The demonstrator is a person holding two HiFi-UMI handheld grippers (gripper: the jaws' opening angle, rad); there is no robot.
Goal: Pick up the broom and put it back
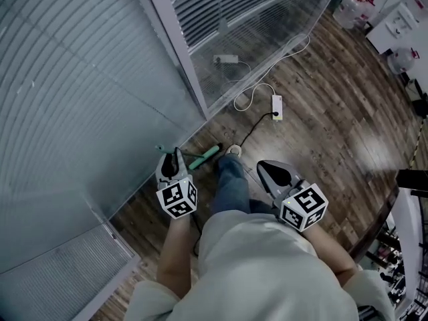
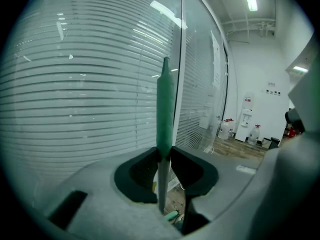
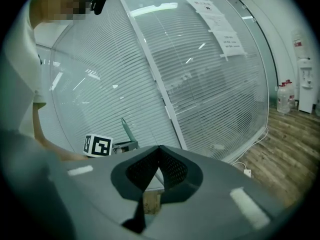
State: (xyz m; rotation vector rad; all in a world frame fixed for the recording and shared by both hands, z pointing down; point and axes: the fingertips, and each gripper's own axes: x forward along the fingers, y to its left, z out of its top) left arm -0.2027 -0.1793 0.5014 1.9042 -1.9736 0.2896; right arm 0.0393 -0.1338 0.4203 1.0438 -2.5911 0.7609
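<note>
Facing the glass wall (image 1: 80, 99), I'm on the put-back step: broom (image 2: 165, 109) upright, handle pinched in my left gripper (image 2: 165, 151), jaws part-closed; right gripper (image 3: 159, 149) closed on nothing. Next, I reckon: lean it on the wall, then release gently.

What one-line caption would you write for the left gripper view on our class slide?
Left hand-held gripper clamped on the broom's green handle, with a glass wall with blinds behind.

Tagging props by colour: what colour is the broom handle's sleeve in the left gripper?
The broom handle sleeve is green, clearest in the left gripper view.
</note>
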